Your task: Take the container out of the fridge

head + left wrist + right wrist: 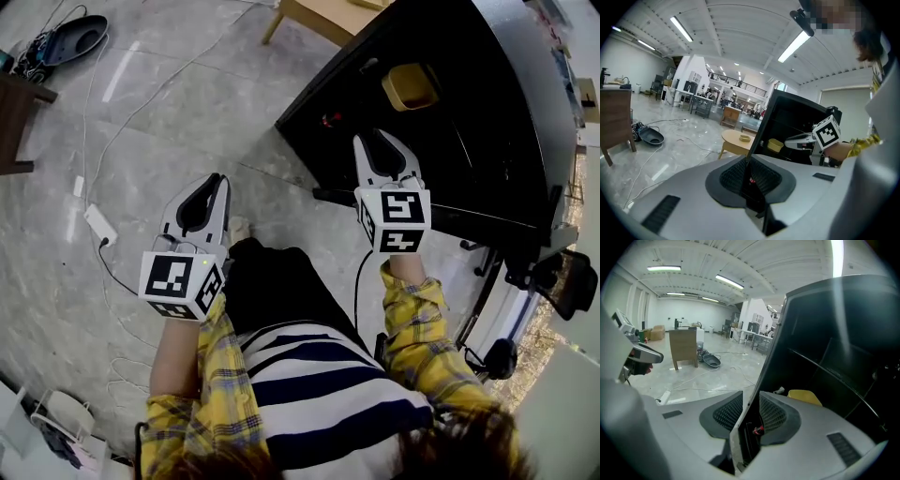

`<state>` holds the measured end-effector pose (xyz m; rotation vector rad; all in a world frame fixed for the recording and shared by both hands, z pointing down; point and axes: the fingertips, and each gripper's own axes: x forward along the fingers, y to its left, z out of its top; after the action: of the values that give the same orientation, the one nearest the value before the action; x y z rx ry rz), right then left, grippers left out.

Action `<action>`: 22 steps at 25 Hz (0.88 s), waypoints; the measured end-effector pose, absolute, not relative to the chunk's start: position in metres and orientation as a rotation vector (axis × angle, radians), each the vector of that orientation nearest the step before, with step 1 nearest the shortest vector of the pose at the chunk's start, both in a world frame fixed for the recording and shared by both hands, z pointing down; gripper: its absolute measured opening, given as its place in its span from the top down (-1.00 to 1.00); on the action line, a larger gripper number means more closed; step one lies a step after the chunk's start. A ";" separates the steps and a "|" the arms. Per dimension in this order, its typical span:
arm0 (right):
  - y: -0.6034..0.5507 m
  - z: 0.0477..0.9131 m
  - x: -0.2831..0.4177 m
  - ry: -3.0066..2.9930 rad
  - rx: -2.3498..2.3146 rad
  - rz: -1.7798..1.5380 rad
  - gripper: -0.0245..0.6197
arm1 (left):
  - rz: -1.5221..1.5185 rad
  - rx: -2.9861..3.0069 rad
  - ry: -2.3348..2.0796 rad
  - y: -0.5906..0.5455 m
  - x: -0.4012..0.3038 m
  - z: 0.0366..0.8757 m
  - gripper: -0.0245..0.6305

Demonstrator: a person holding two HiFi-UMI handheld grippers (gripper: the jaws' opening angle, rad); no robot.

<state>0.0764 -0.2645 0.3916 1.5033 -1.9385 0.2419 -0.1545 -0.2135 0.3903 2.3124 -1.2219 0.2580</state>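
Observation:
The black fridge [487, 122] stands at the upper right of the head view, and the yellow container [410, 86] sits on a shelf inside it. The container also shows in the left gripper view [775, 145] and the right gripper view [805, 397]. My right gripper [380, 142] is at the fridge's front. Its jaws [750, 420] are closed on the thin edge of the fridge door [768, 348], which runs up between the pads. My left gripper [211, 187] hangs over the floor left of the fridge, its jaws [751, 176] shut and empty.
A round wooden table [738, 138] stands just beyond the fridge. A power strip [98, 223] and white cables lie on the grey floor at the left. A dark wooden cabinet [683, 348] and a dark floor device [75, 37] stand further off. A black office chair [562, 281] stands to the right.

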 end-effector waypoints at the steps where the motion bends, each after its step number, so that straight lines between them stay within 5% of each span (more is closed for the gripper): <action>1: -0.268 0.393 0.081 -1.916 1.518 0.242 0.61 | 0.254 2.316 -1.200 -0.218 -0.152 0.393 0.80; 22: -0.365 0.456 0.183 -1.661 1.598 0.090 0.61 | 0.280 2.256 -1.181 -0.271 -0.097 0.454 0.80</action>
<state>0.1826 -0.3654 0.4561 1.5984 -1.6609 0.0895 -0.0973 -0.2705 0.4535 2.2558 -1.1813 0.2798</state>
